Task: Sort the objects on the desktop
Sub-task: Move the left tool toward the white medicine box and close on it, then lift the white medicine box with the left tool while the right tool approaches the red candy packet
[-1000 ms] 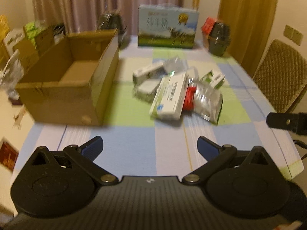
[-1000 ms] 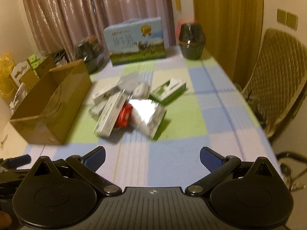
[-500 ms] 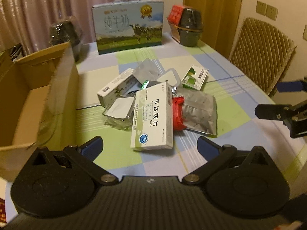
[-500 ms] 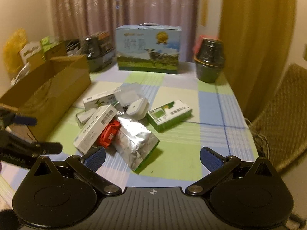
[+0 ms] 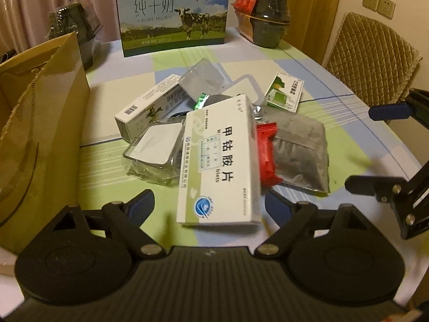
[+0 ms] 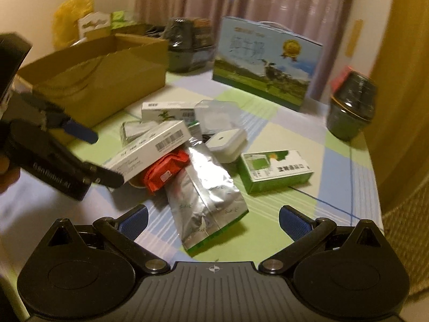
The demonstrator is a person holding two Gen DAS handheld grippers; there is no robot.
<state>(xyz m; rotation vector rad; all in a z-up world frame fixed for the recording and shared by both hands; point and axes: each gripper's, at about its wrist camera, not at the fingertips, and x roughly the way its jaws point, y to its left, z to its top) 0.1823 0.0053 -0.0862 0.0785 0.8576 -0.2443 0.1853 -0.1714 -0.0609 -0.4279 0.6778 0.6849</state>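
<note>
In your left wrist view, your left gripper sits at the bottom centre of the frame with its jaws wide but closing, and the near end of the long white cardboard medicine box lies between the blue pads without either pad pressing on it. That box tops a heap in the middle of the frame, on the checked green, blue and cream tablecloth: a red foil packet touches its right edge, a crinkled silver foil pouch lies just beyond that, a clear plastic case with a white insert is at its left, and a white carton with a green plant print lies behind. A small green-and-white box rests apart, upper right of the heap. The open brown cardboard box fills the left edge, and the blue milk carton with a cow picture stands at the top. Your right gripper shows at the right edge, jaws spread with nothing between them. In your right wrist view, the right gripper at the bottom centre is wide open and empty, the silver pouch lying on the cloth just ahead. The left gripper comes in from the left edge, its fingers astride the end of the white medicine box.
</note>
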